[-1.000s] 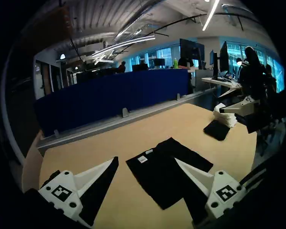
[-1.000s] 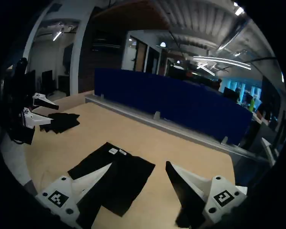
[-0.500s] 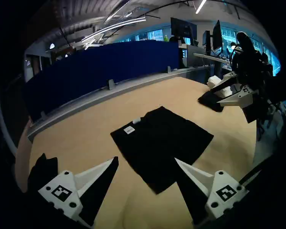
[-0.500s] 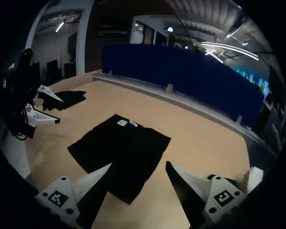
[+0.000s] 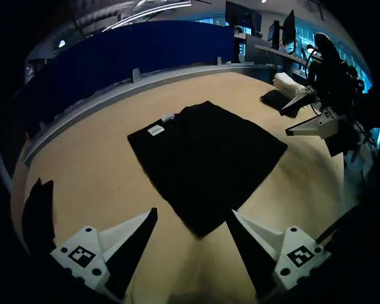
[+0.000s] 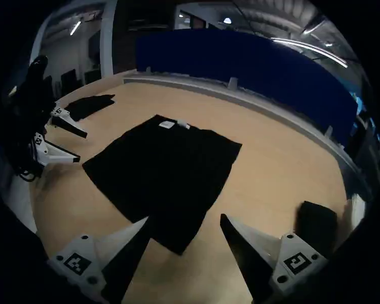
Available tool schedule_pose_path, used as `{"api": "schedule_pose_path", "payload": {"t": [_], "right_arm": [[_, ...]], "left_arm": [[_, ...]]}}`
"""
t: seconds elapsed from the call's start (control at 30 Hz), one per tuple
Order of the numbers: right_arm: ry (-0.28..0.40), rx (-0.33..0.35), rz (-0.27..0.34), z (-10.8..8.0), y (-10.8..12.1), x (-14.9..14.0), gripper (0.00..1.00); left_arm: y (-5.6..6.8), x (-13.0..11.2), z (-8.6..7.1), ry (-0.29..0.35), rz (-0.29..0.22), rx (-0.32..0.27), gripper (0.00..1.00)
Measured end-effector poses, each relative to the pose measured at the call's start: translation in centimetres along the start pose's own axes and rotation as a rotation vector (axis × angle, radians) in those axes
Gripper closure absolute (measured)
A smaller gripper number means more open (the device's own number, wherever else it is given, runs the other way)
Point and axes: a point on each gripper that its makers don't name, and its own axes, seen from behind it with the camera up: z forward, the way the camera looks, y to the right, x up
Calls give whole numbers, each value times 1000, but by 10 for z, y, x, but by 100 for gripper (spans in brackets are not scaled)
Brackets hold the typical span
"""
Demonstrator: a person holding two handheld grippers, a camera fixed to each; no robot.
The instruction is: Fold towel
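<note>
Black towel [image 5: 205,157] flat on bench [image 5: 88,167], frame centre; left tool [image 5: 191,212] and right tool [image 6: 184,218] both spread, empty. Best to pinch adjacent corners, lift level, fold edges flush

The towel [image 5: 205,157] is seen as plain black, w/ a small white tag [image 5: 156,130] at one edge. The table [image 5: 88,167] is shown in light tan wood. The left gripper [image 5: 191,212] & right gripper [image 6: 184,218] are finished in white, w/ black inner faces & b/w square markers. The partition [image 5: 129,50] is coloured deep blue. A folded cloth [image 6: 316,220] is seen in black, & a stack [image 5: 286,83] in white
</note>
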Motion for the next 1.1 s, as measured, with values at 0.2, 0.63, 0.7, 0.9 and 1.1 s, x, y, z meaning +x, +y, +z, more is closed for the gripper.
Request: {"api": "schedule_pose_path", "payload": {"t": [0.2, 0.63, 0.7, 0.9, 1.1], "right_arm": [[-53, 16, 0, 8, -5, -26, 2], [-113, 24, 10, 13, -7, -53, 13], [-115, 23, 13, 14, -6, -55, 20], [-119, 42, 33, 16, -11, -59, 42], [-124, 38, 43, 15, -11, -59, 61]], "left_arm": [[6, -16, 11, -45, -3, -22, 2], [17, -35, 21, -112, 4, -43, 6], [18, -35, 21, -116, 4, -40, 10], [19, -35, 20, -127, -2, -36, 18], [23, -35, 20, -130, 1, -35, 27]]}}
